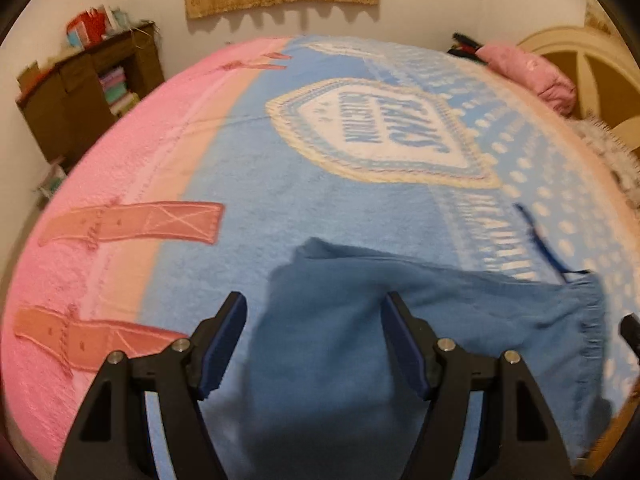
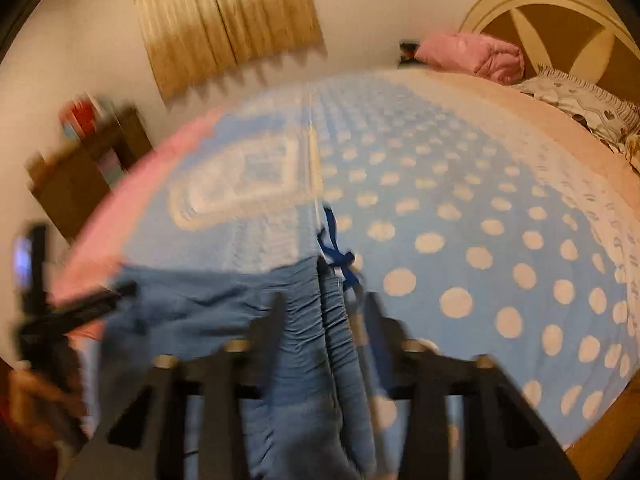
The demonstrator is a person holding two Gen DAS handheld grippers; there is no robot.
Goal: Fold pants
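Blue pants (image 1: 360,320) lie on the bed (image 1: 120,168) at its near edge.
Left gripper (image 1: 314,340) hovers with jaws apart above them; right gripper (image 2: 322,320) is clamped on the gathered waistband.

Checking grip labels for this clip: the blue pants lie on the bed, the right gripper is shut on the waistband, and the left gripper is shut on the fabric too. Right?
Not quite. The left gripper is open: in the left wrist view its jaws stand wide apart over the pants, pressing nothing. The rest holds: the pants lie on the bed, and the right gripper is shut on the waistband.
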